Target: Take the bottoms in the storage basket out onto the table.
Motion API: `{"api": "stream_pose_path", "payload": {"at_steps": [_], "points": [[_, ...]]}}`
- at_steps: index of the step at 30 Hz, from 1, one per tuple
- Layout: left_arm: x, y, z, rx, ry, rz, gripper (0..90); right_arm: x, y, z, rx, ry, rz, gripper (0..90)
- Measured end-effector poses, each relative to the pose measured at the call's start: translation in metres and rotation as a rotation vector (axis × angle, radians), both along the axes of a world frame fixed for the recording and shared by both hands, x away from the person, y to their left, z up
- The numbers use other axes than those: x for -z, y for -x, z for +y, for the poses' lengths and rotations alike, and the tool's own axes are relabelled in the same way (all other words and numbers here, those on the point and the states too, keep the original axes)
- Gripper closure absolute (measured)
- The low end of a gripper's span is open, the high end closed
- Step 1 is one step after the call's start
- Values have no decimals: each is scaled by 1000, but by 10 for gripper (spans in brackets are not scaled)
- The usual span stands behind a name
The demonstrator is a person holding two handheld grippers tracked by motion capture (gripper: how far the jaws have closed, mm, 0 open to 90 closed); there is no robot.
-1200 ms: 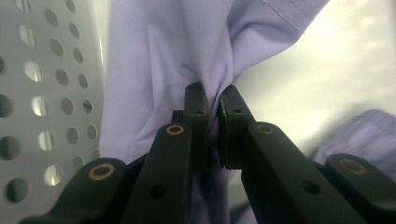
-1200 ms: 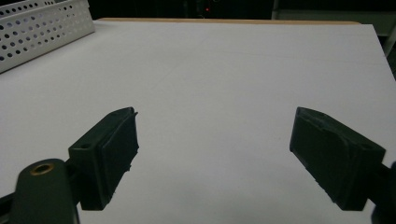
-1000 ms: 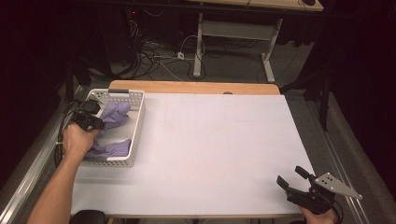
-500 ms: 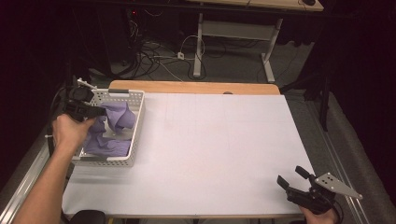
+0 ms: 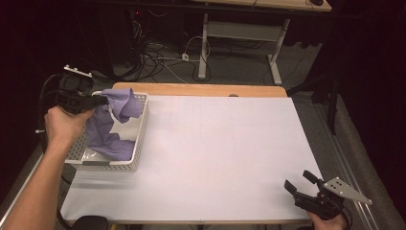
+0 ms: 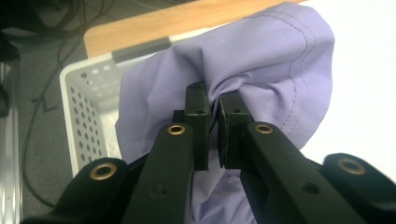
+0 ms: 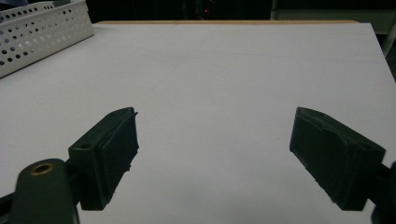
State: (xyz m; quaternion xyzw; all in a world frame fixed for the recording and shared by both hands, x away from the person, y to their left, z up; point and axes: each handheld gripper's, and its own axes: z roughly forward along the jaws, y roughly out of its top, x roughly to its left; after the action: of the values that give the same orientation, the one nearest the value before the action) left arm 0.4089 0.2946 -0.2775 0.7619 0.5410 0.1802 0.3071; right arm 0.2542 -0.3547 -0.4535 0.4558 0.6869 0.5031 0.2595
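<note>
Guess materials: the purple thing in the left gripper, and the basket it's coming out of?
Purple garment: looks like thin woven fabric, matte, perhaps cotton; it shows stitched seams and bunches in soft folds where the left gripper pinches it. White basket: probably rigid moulded plastic, slightly glossy, with regular round holes through its walls.

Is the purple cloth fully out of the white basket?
No. The purple cloth hangs from the left tool, its lower part inside the white perforated basket.

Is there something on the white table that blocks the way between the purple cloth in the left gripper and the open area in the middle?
Nothing visible does. The left gripper holds the purple cloth above the white basket, though its lower part hangs inside and must clear the basket's wall. The table beyond is bare up to the open right gripper.
</note>
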Motion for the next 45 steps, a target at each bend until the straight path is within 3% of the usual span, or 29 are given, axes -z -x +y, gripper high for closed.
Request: {"api": "stream_pose_path", "payload": {"at_steps": [4, 11, 18, 23, 28, 38, 42, 45], "points": [[-11, 1, -7, 22, -12, -27, 826, 0, 0, -1, 2, -9, -3, 161], [-31, 2, -15, 53, 9, -66, 826, 0, 0, -1, -1, -5, -3, 161], [-49, 0, -21, 78, 11, -74, 827, 0, 0, -1, 1, -10, 0, 161], [-62, 1, -24, 94, 36, -97, 827, 0, 0, -1, 2, -13, 0, 161], [-72, -3, -29, 99, 6, -94, 827, 0, 0, -2, 1, -20, 0, 160], [-87, -5, -32, 111, 51, -116, 827, 0, 0, -2, 1, -21, -1, 160], [-98, -3, -33, 117, 63, -148, 827, 0, 0, -3, 11, -23, -2, 161], [-107, 0, -30, 118, 98, -179, 827, 0, 1, -2, 7, -20, -3, 161]]}}
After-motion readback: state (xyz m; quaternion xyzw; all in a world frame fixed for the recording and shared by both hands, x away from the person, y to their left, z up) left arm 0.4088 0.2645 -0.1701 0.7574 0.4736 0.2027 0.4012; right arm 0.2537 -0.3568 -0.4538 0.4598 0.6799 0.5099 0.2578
